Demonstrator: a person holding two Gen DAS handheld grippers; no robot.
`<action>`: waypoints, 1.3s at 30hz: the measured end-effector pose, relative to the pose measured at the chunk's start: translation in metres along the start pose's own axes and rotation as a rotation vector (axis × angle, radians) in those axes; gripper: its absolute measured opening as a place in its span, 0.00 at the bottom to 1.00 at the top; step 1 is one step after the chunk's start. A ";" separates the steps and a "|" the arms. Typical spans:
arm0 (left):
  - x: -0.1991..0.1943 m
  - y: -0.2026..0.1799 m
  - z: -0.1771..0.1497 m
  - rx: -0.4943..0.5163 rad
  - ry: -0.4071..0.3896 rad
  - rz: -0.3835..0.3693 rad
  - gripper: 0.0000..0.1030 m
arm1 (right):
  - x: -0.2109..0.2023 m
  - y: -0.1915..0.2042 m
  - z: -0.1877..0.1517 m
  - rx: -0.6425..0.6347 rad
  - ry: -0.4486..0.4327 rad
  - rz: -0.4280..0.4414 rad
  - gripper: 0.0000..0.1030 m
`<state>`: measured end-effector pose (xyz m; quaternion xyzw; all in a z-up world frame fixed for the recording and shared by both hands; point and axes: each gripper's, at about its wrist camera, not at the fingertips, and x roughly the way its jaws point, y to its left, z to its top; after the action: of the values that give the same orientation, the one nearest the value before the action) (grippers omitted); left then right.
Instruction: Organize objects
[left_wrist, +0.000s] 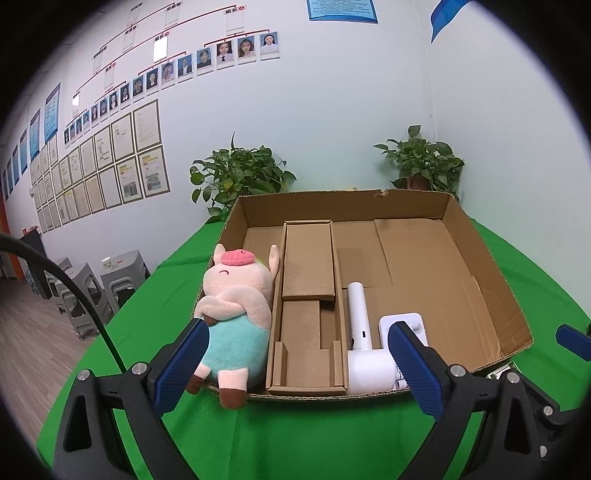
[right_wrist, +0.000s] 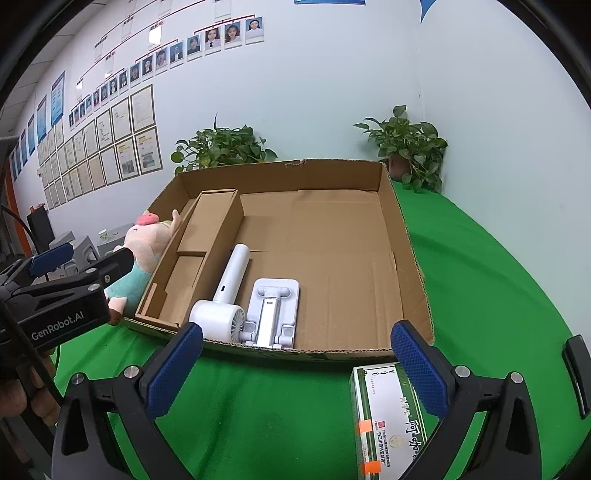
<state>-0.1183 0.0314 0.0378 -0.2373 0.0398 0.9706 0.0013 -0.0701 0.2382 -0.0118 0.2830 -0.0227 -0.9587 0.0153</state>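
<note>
A shallow cardboard box (left_wrist: 484, 258) (right_wrist: 402, 236) sits on the green table. Inside lie a white handheld fan (left_wrist: 364, 350) (right_wrist: 225, 295) and a white folding stand (left_wrist: 402, 321) (right_wrist: 271, 310), next to a cardboard divider (left_wrist: 308, 258) (right_wrist: 210, 229). A pink plush pig (left_wrist: 236, 317) (right_wrist: 146, 251) leans against the box's left outside wall. A green and white carton (right_wrist: 388, 417) lies on the table in front of the box. My left gripper (left_wrist: 295, 369) is open, just in front of the pig and box. My right gripper (right_wrist: 295, 369) is open, its right finger over the carton.
Two potted plants (left_wrist: 236, 173) (left_wrist: 421, 162) stand behind the box against the wall. Grey stools (left_wrist: 92, 288) stand on the floor to the left, beyond the table edge. The left gripper's body (right_wrist: 55, 295) shows at the left of the right wrist view.
</note>
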 end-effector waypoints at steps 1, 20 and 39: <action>0.000 0.001 0.000 0.000 0.002 -0.003 0.95 | 0.000 0.001 0.000 0.000 0.001 -0.001 1.00; 0.001 0.004 -0.002 -0.007 0.011 -0.015 0.95 | -0.002 0.011 -0.001 -0.012 -0.018 0.015 1.00; 0.022 -0.032 -0.053 0.055 0.228 -0.322 0.95 | 0.017 -0.089 -0.107 0.010 0.353 -0.109 1.00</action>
<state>-0.1126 0.0587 -0.0213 -0.3487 0.0279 0.9233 0.1584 -0.0281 0.3228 -0.1154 0.4478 -0.0091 -0.8934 -0.0346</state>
